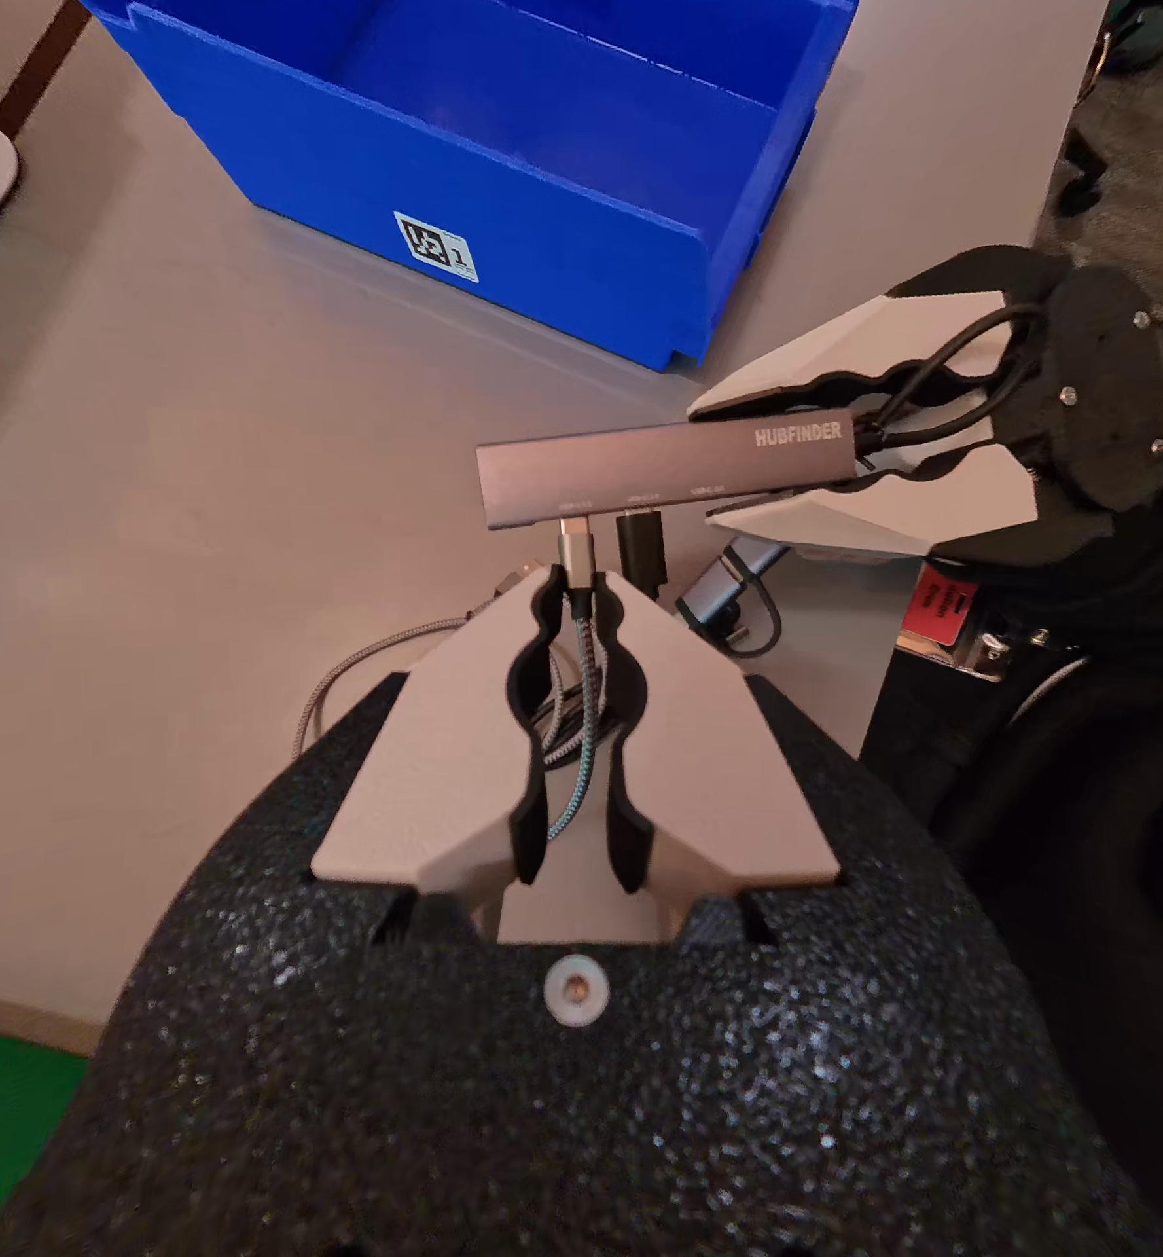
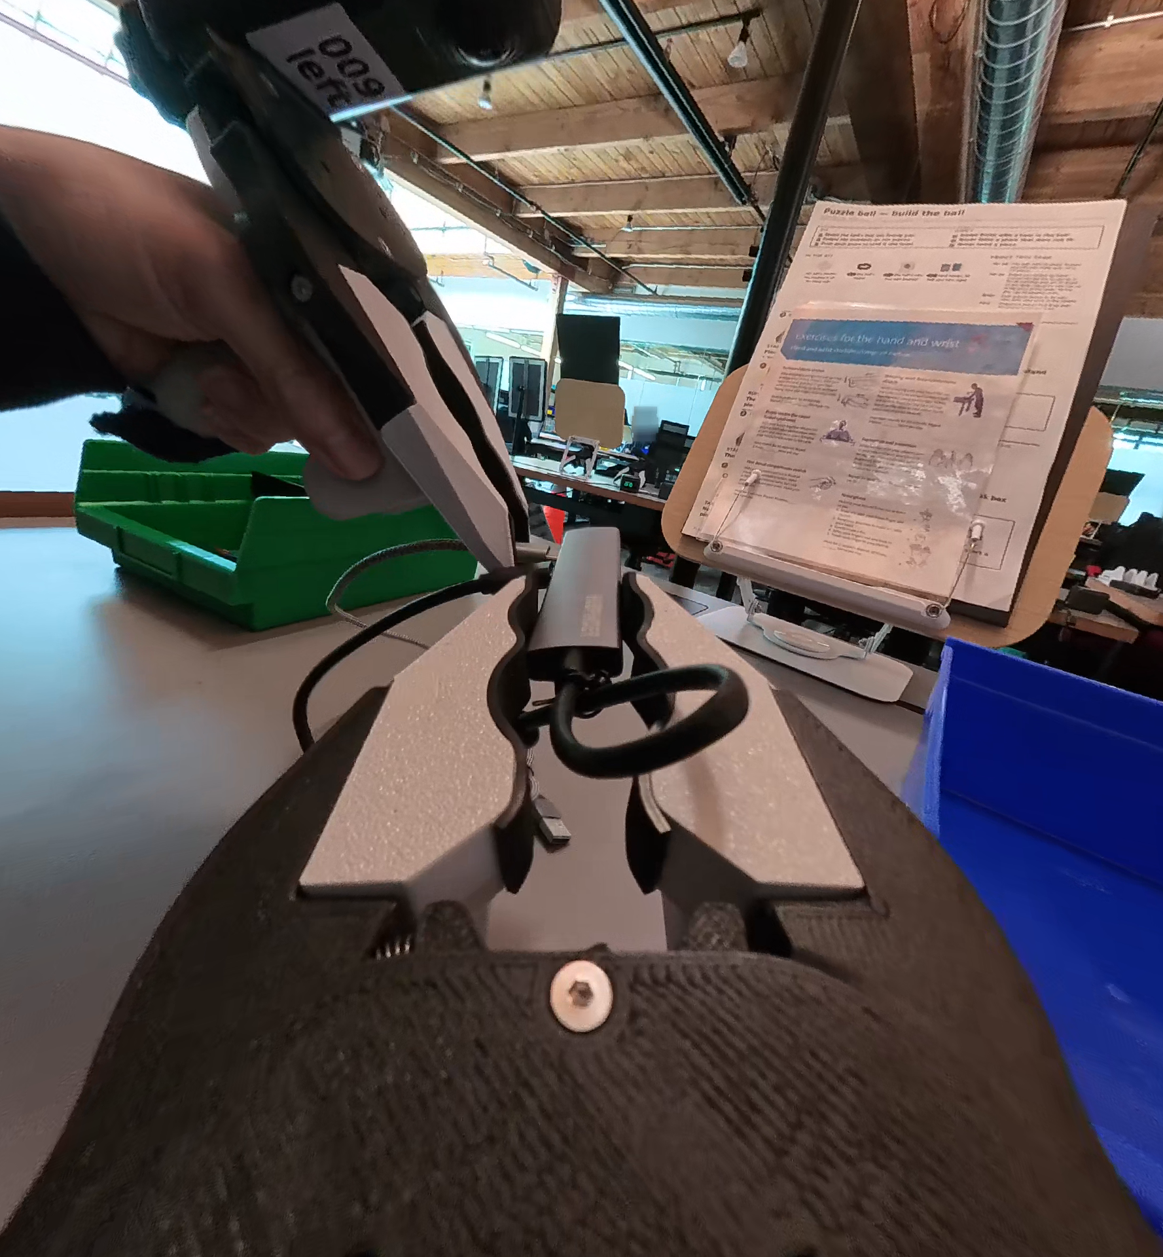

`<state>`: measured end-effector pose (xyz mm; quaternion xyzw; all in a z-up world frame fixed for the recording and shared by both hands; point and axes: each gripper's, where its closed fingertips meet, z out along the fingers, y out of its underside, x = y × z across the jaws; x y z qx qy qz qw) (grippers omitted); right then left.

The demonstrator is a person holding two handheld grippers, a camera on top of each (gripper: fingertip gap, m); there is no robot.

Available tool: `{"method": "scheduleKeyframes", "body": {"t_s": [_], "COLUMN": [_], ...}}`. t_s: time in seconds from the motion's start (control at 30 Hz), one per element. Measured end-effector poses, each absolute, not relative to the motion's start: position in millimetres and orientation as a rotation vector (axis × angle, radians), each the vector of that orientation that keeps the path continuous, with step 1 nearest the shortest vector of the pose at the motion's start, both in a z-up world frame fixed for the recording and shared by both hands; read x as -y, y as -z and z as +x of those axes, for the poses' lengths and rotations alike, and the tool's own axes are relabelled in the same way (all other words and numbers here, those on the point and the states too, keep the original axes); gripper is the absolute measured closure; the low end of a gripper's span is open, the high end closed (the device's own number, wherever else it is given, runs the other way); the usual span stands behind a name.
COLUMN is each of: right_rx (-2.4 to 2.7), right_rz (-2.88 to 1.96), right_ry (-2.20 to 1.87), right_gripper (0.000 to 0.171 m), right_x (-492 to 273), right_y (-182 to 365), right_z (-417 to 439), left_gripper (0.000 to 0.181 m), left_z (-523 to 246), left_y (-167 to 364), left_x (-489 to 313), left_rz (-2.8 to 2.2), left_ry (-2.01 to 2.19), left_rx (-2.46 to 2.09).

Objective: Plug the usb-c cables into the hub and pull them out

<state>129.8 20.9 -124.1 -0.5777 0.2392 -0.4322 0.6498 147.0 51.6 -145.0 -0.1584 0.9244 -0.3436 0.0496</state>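
Note:
The grey usb-c hub (image 1: pixel 633 462) is held level above the table, one end clamped in my right gripper (image 1: pixel 701 466); it also shows in the right wrist view (image 2: pixel 582 598) between that gripper's (image 2: pixel 582 578) fingers. My left gripper (image 1: pixel 578 575) is shut on a braided cable (image 1: pixel 582 687) just behind its silver usb-c plug (image 1: pixel 575 547). The plug's metal tip meets the hub's outer side port, with a little metal showing. A black plug (image 1: pixel 641 551) sits in the neighbouring port. The hub's own black cable (image 2: pixel 653 721) loops between the right fingers.
A blue bin (image 1: pixel 497 136) stands behind the hub, also at the right in the right wrist view (image 2: pixel 1075 748). A green bin (image 2: pixel 225 530) and a document stand (image 2: pixel 891 442) sit on the table. A grey adapter (image 1: pixel 714 598) lies near the table edge. A person's hand (image 2: pixel 191 306) holds the left gripper (image 2: pixel 507 558). The grippers' ends are close to 5 cm from one another.

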Motion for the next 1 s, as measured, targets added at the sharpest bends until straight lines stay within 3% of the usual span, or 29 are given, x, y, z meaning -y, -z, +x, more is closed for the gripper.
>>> {"method": "scheduleKeyframes", "body": {"t_s": [0.3,1.0], "right_rx": [-0.616,-0.826], "right_rz": [-1.334,-1.051], "right_ry": [1.025,0.746], "right_gripper": [0.147,0.148], "right_x": [-17,-7], "right_y": [130,129], "right_z": [136,141], "left_gripper": [0.175,0.174], "left_z": [156,163], "left_y": [145,135], "left_x": [-45,-33], "left_rz": [-0.481,-0.401], "left_ry": [1.027,1.605], "left_rx": [-2.731,-2.328]}}
